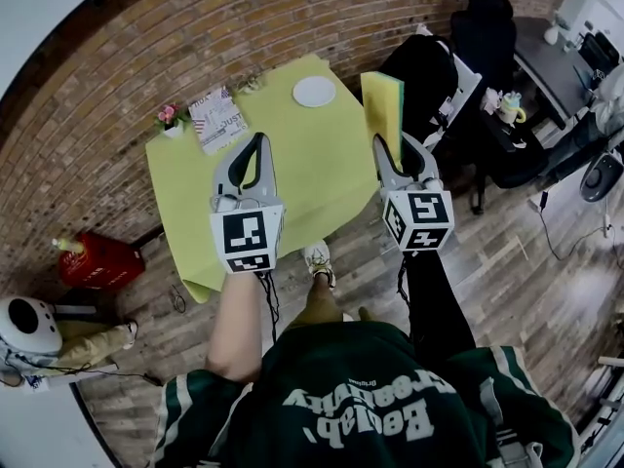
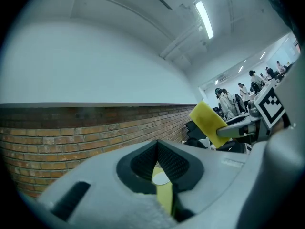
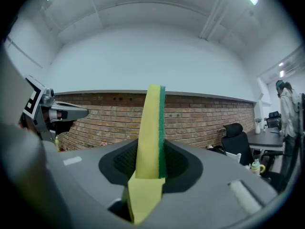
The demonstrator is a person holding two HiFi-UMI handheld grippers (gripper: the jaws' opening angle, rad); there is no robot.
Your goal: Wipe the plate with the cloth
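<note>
A white plate (image 1: 314,91) lies near the far edge of a yellow-green table (image 1: 292,169). My right gripper (image 1: 397,144) is shut on an upright yellow sponge (image 1: 382,103) with a green scouring side, held in the air off the table's right edge. In the right gripper view the sponge (image 3: 151,128) stands between the jaws of that gripper (image 3: 150,162). My left gripper (image 1: 257,144) hovers over the table's near part, jaws together with nothing in them. Through its narrow slit (image 2: 163,178) the plate (image 2: 160,179) shows. The sponge (image 2: 208,120) also appears in the left gripper view.
A small flower pot (image 1: 171,117) and a printed paper (image 1: 217,118) sit at the table's left back. A brick wall runs behind. A black office chair (image 1: 429,66) and a desk (image 1: 546,61) stand to the right, and a red object (image 1: 97,259) lies on the floor at left.
</note>
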